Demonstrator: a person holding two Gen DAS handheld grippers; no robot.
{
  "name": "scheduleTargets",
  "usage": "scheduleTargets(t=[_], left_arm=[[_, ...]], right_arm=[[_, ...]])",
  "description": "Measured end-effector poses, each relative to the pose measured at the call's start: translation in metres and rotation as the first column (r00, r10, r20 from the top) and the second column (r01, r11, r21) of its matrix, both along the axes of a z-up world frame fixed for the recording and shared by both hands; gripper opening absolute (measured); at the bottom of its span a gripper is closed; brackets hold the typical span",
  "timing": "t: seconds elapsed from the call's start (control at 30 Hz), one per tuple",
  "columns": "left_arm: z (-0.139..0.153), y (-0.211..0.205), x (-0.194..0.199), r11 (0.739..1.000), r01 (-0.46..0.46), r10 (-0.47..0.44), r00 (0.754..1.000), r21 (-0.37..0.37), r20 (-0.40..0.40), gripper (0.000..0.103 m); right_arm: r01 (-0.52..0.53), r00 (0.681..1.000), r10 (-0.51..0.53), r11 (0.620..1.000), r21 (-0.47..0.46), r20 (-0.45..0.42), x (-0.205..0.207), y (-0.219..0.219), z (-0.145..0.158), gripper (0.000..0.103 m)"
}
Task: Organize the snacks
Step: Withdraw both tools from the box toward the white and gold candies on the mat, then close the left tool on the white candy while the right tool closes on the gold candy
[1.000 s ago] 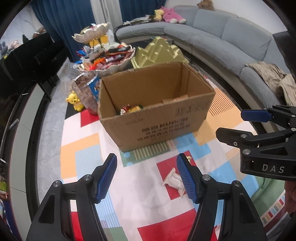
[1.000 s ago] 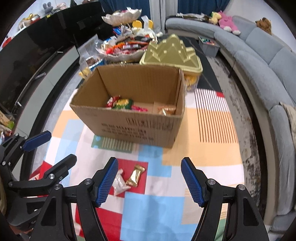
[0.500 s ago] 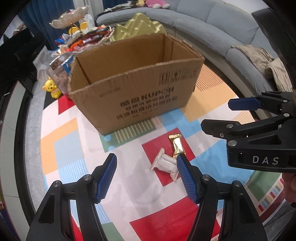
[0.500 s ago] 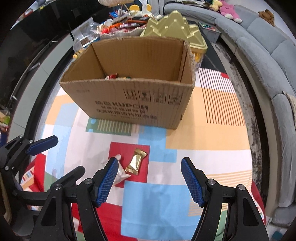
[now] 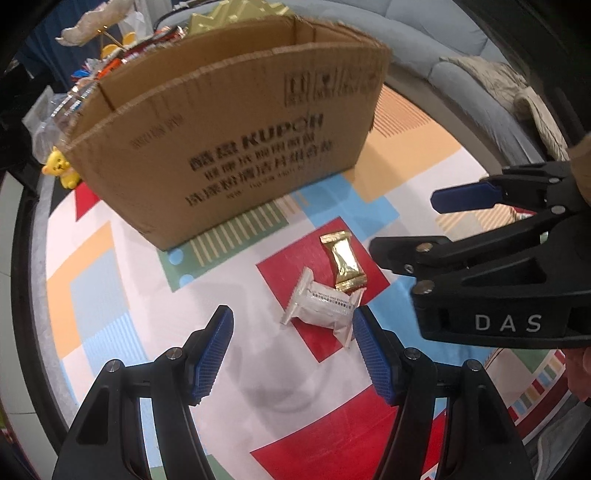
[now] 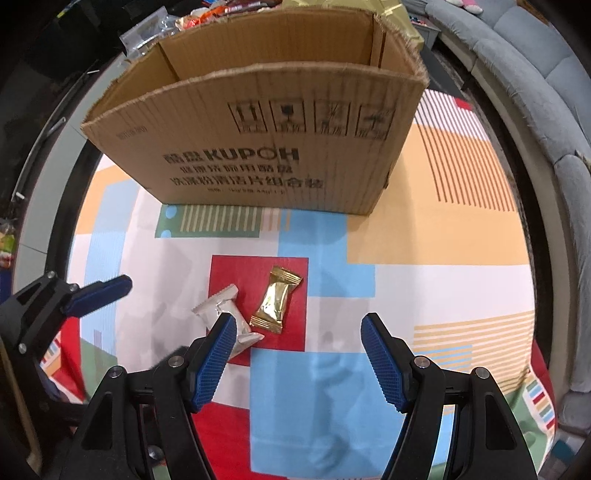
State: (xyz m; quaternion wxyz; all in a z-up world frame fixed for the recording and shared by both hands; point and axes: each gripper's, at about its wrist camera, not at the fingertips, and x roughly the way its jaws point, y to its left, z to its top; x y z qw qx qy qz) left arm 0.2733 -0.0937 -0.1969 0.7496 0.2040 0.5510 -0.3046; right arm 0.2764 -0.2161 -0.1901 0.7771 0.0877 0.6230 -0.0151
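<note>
Two wrapped snacks lie on a red square of the patterned mat: a white packet [image 5: 325, 308] [image 6: 231, 314] and a gold packet [image 5: 343, 260] [image 6: 275, 301] beside it. My left gripper [image 5: 291, 332] is open just above the mat, the white packet close to its right finger. My right gripper [image 6: 297, 341] is open too, over the gold packet's near end, and its left finger overlaps the white packet in that view. Each gripper appears from the side in the other's view. Behind the snacks stands an open cardboard box [image 5: 229, 147] [image 6: 273, 147]; its inside is hidden from here.
Beyond the box are trays piled with more snacks [image 5: 122, 59], a gold lid [image 5: 236, 11] and a yellow toy bear [image 5: 61, 170]. A grey sofa [image 6: 546, 85] curves round the right side. A beige garment [image 5: 517, 96] lies on it.
Both grippers have sunk toward the mat and tilted further down. The two packets now sit nearer the fingers, and the box's inside has dropped out of sight. Jaw gaps look unchanged.
</note>
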Motion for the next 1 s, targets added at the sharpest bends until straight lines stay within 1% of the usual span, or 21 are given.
scheduleTargets(t=[0.2, 0.43, 0.57, 0.73, 0.97, 1.0], left_arm=[[-0.017, -0.005, 0.004, 1.0, 0.013, -0.013, 0.998, -0.003, -0.062, 0.066], [-0.032, -0.014, 0.004, 0.999, 0.043, -0.041, 0.996, 0.02, -0.081, 0.066], [-0.044, -0.016, 0.005, 0.999, 0.044, -0.041, 0.994, 0.024, -0.097, 0.066], [-0.052, -0.014, 0.009, 1.0, 0.026, -0.025, 0.992, 0.006, -0.122, 0.066], [-0.062, -0.007, 0.006, 0.999, -0.005, -0.001, 0.986, -0.037, -0.164, 0.066], [-0.064, -0.006, 0.006, 0.999, -0.008, 0.002, 0.986, -0.034, -0.167, 0.066]], right_arm=[[0.011, 0.999, -0.011, 1.0, 0.013, -0.033, 0.005, 0.002, -0.015, 0.071], [0.035, 0.997, -0.033, 0.999, 0.033, -0.073, 0.009, 0.001, -0.034, 0.071], [0.042, 0.995, -0.04, 0.999, 0.03, -0.09, 0.013, 0.003, -0.041, 0.07], [0.061, 0.991, -0.058, 0.998, 0.025, -0.118, 0.018, 0.003, -0.052, 0.067], [0.077, 0.988, -0.074, 0.997, 0.022, -0.136, 0.026, 0.002, -0.065, 0.067], [0.076, 0.988, -0.072, 0.997, 0.02, -0.139, 0.029, 0.003, -0.068, 0.064]])
